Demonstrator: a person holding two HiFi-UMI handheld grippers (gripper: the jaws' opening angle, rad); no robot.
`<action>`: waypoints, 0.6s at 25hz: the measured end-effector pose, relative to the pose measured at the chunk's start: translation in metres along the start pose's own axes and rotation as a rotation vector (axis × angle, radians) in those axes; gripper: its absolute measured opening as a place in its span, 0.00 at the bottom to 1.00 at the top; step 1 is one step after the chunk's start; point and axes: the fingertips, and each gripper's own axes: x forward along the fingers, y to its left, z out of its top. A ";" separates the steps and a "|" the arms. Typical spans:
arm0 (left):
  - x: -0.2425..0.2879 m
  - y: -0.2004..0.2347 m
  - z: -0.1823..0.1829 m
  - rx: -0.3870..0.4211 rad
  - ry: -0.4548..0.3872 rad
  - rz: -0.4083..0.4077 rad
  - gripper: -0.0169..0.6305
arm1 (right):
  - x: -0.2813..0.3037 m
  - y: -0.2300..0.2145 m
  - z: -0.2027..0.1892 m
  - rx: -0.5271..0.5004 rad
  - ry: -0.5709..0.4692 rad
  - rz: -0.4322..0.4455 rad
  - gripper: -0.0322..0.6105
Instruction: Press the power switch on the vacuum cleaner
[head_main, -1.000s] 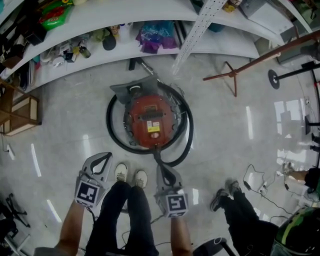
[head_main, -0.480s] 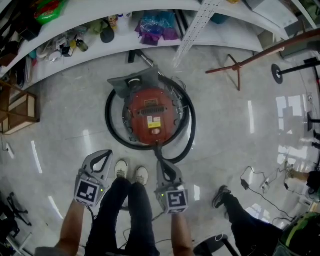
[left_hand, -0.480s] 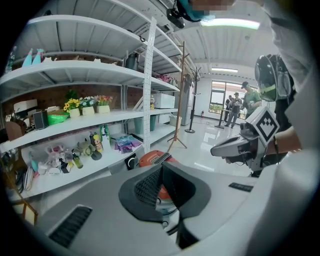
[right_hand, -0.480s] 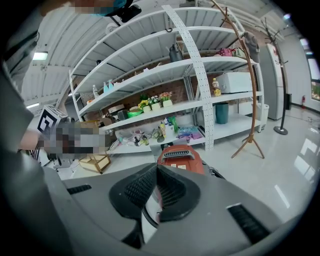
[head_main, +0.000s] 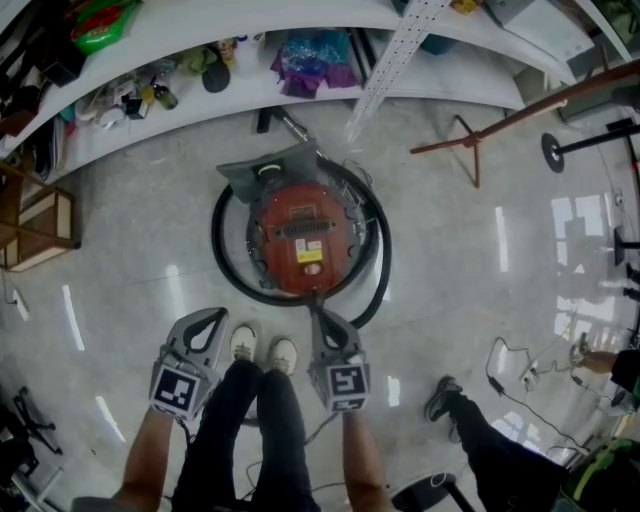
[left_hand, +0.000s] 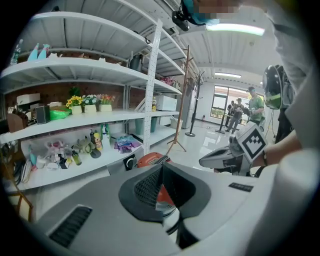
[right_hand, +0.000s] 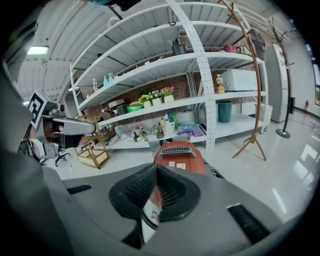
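Jaws closed and empty, the grey left gripper (head_main: 207, 322) and right gripper (head_main: 322, 322) are pointing toward the round red vacuum cleaner (head_main: 303, 238).

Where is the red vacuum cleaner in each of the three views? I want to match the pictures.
Head view: the vacuum is in the middle, on the floor below the shelves.
Left gripper view: the vacuum is low in the middle, small and partly hidden.
Right gripper view: the vacuum is just below the middle, larger.
Shared landmark: the white perforated post stands behind it in all three.
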 end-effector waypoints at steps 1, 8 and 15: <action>-0.001 0.000 0.000 -0.001 -0.001 -0.001 0.04 | 0.004 -0.001 -0.001 -0.002 0.004 0.001 0.05; -0.007 0.003 0.004 0.003 -0.013 0.006 0.04 | 0.029 -0.007 -0.005 -0.005 0.013 0.000 0.05; -0.013 0.002 0.006 0.009 -0.017 -0.004 0.04 | 0.054 -0.013 -0.016 -0.034 0.013 -0.002 0.05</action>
